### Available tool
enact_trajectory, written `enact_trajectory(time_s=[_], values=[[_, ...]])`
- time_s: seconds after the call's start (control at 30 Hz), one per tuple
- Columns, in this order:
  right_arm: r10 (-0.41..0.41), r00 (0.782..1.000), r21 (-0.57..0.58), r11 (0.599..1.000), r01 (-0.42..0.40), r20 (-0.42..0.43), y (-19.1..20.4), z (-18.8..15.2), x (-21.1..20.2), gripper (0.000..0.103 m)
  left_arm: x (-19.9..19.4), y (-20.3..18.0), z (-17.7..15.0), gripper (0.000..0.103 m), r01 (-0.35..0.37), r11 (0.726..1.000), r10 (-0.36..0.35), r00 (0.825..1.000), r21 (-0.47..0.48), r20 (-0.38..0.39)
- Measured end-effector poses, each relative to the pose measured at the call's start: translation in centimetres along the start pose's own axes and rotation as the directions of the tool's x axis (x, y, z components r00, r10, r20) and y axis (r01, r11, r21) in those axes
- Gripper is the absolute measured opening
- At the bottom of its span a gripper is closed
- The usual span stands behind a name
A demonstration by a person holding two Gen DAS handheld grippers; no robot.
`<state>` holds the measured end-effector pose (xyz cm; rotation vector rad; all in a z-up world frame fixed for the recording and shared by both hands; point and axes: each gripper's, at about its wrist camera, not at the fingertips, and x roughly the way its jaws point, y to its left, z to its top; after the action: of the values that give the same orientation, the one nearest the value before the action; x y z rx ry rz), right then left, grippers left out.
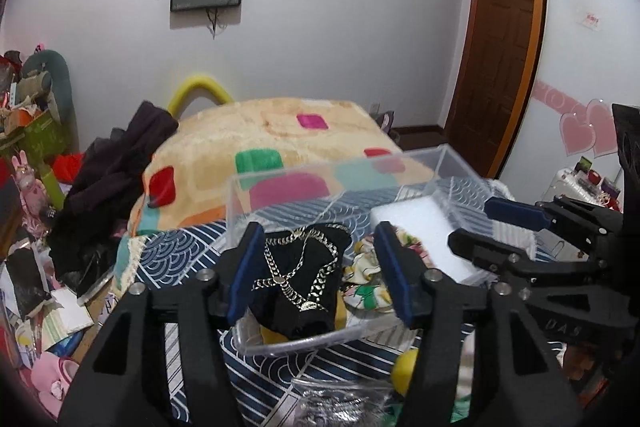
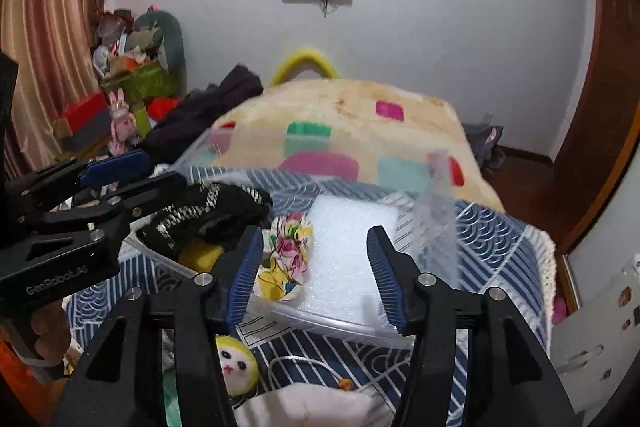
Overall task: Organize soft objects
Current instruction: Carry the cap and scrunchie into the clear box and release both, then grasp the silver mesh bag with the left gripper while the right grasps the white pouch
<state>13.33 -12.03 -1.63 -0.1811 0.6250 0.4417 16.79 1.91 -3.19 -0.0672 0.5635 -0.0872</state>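
Observation:
A clear plastic box point(image 1: 280, 341) point(image 2: 336, 325) stands on a blue patterned cloth. In it lie a black cloth with a gold chain print point(image 1: 304, 279) point(image 2: 208, 211), a floral cloth point(image 1: 366, 281) point(image 2: 286, 259), a yellow soft thing point(image 2: 200, 255) under the black cloth, and a white foam pad point(image 1: 424, 227) point(image 2: 348, 247). My left gripper point(image 1: 320, 271) point(image 2: 136, 171) is open over the black cloth. My right gripper point(image 2: 312, 271) point(image 1: 476, 227) is open and empty above the foam and floral cloth. A yellow plush ball with a face point(image 2: 236, 363) point(image 1: 404, 371) lies in front of the box.
A folded blanket with coloured squares point(image 1: 280, 135) point(image 2: 340, 123) lies behind the box. Dark clothes point(image 1: 116, 179) are piled at the left. Cluttered toys and boxes point(image 2: 128, 83) stand at the far left. A wooden door point(image 1: 496, 39) is at the right. A white cloth point(image 2: 312, 407) lies nearest.

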Motion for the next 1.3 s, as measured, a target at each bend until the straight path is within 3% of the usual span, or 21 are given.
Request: enact_trajectory(time_s=[0.17,0.3,0.53,0.83,1.3], values=[[0.000,0.996,0.020,1.000,-0.002,0.086,-0.3,0.3,-3.0,0.062,-2.9,-0.3,0.3,0.073,-0.020,1.000,0.019,0.998,0.002,0.055],[-0.017,0.991,0.021,1.000,0.015,0.134,-0.2,-0.3,-4.8,0.070,-4.6,-0.3,-0.1,0.091,-0.032,0.999,0.033,0.997,-0.007,0.073],[-0.046,0.989,0.031,0.999,0.042,0.142,-0.1,-2.2,-5.9,0.071,-6.0,0.2,-2.3,0.096,-0.038,0.999,0.039,0.998,-0.017,0.052],[-0.055,0.997,0.063,0.997,0.052,0.058,-0.1,-5.9,-4.4,0.075,-3.8,0.9,-7.5,0.096,-0.035,0.999,0.031,0.994,-0.040,-0.102],[-0.059,0.991,0.077,0.995,0.068,-0.120,0.6,-10.7,-0.6,0.075,-0.9,0.8,-13.4,0.096,0.002,0.995,-0.028,0.962,-0.097,-0.271]])
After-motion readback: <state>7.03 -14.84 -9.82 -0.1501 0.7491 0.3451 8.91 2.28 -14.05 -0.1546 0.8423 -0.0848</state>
